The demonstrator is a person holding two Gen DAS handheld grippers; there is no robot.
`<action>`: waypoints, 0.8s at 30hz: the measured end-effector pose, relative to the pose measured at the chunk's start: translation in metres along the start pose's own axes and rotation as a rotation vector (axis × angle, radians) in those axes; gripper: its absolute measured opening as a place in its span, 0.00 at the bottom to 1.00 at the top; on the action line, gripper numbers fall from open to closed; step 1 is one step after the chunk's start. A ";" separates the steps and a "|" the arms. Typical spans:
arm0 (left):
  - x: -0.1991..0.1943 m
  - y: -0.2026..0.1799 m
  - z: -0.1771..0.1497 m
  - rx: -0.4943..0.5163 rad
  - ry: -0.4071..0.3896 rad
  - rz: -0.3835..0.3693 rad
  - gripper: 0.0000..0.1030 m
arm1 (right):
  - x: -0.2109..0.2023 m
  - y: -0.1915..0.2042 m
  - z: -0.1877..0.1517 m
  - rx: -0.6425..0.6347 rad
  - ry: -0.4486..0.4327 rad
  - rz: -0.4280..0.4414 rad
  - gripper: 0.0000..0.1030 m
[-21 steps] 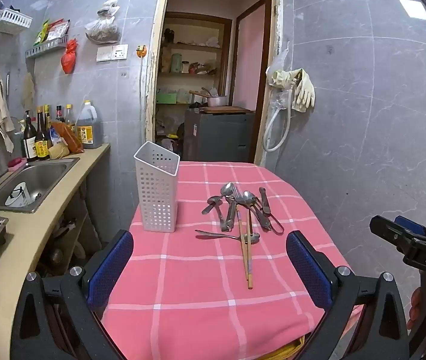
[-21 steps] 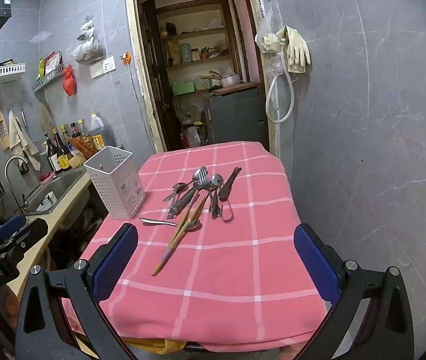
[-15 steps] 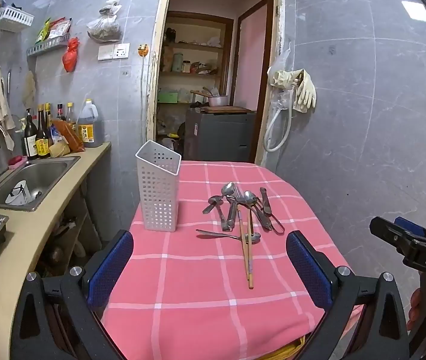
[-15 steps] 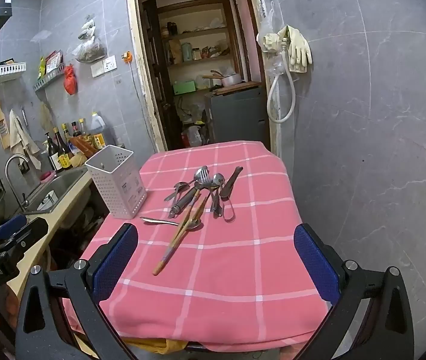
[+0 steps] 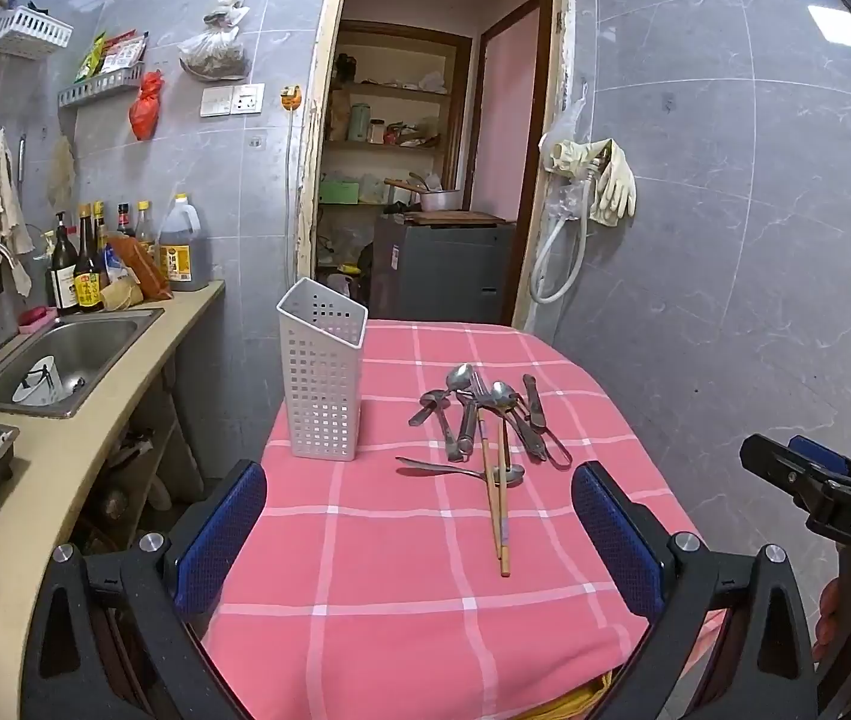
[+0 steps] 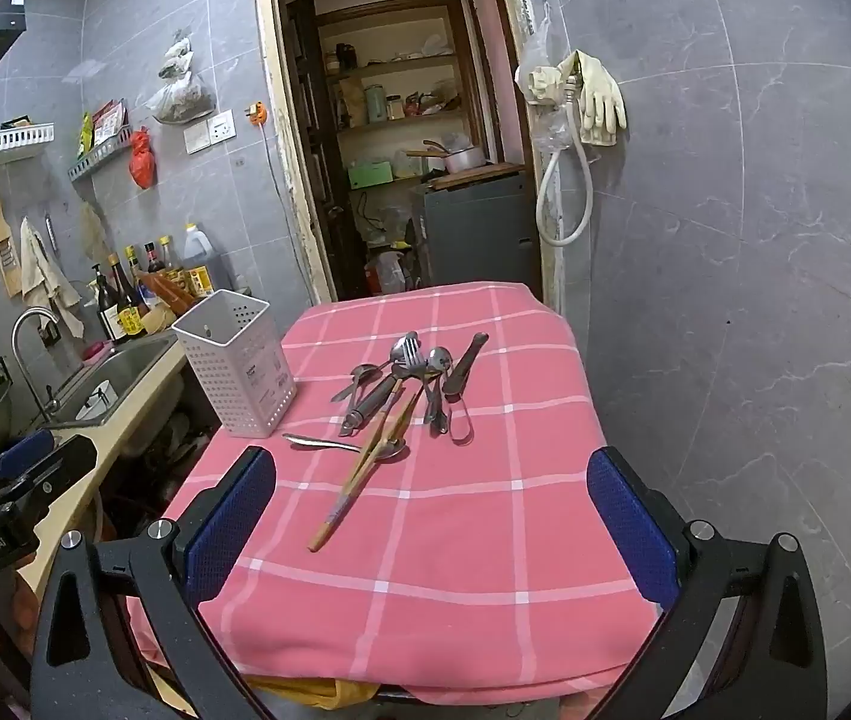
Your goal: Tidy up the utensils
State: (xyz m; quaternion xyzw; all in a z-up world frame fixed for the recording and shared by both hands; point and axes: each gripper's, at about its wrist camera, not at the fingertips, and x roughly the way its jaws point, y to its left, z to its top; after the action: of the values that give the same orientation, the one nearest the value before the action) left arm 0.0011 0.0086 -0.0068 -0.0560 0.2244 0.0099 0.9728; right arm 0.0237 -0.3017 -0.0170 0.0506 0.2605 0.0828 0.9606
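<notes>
A pile of metal spoons, a fork and knives [image 5: 479, 414] [image 6: 413, 378] lies mid-table on the pink checked cloth [image 5: 401, 588] [image 6: 455, 540]. A pair of wooden chopsticks [image 5: 496, 498] [image 6: 359, 474] and one spoon [image 5: 455, 470] [image 6: 341, 445] lie nearer me. A white perforated utensil holder [image 5: 322, 378] [image 6: 236, 363] stands upright and empty at the table's left edge. My left gripper [image 5: 419, 540] is open and empty above the table's near edge. My right gripper [image 6: 431, 534] is open and empty there too, and shows at the right of the left view [image 5: 815, 492].
A counter with a steel sink [image 5: 59, 360], tap and bottles [image 5: 83, 270] runs along the left of the table. A grey tiled wall [image 5: 725, 270] stands close on the right. An open doorway [image 5: 425, 180] with shelves and a dark cabinet lies beyond the table.
Both views have drifted slightly; the grippers stay open and empty. Nothing on the table has moved.
</notes>
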 end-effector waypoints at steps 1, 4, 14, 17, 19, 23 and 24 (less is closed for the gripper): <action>-0.001 -0.001 0.001 -0.002 0.001 -0.001 0.99 | 0.000 0.000 0.000 0.000 -0.001 0.000 0.99; 0.000 0.000 0.000 -0.002 0.001 -0.001 0.99 | 0.000 0.000 0.000 0.000 -0.001 0.000 0.99; 0.001 0.000 0.000 -0.003 0.001 0.001 0.99 | 0.001 0.001 0.000 0.000 0.001 0.002 0.99; 0.000 0.000 0.000 -0.003 0.000 0.002 0.99 | 0.001 0.001 -0.001 0.000 0.001 0.002 0.99; 0.000 -0.001 0.000 -0.004 0.000 0.002 0.99 | 0.002 0.001 -0.001 0.000 0.000 0.002 0.99; 0.000 -0.001 0.000 -0.003 0.000 0.002 0.99 | 0.002 0.001 -0.001 0.001 0.001 0.002 0.99; 0.000 -0.001 0.000 -0.003 0.000 0.002 0.99 | 0.002 0.001 -0.001 0.001 0.000 0.002 0.99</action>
State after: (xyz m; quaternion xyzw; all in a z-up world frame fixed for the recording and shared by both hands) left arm 0.0017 0.0081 -0.0068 -0.0571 0.2245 0.0112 0.9727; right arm 0.0245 -0.2999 -0.0182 0.0512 0.2607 0.0837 0.9604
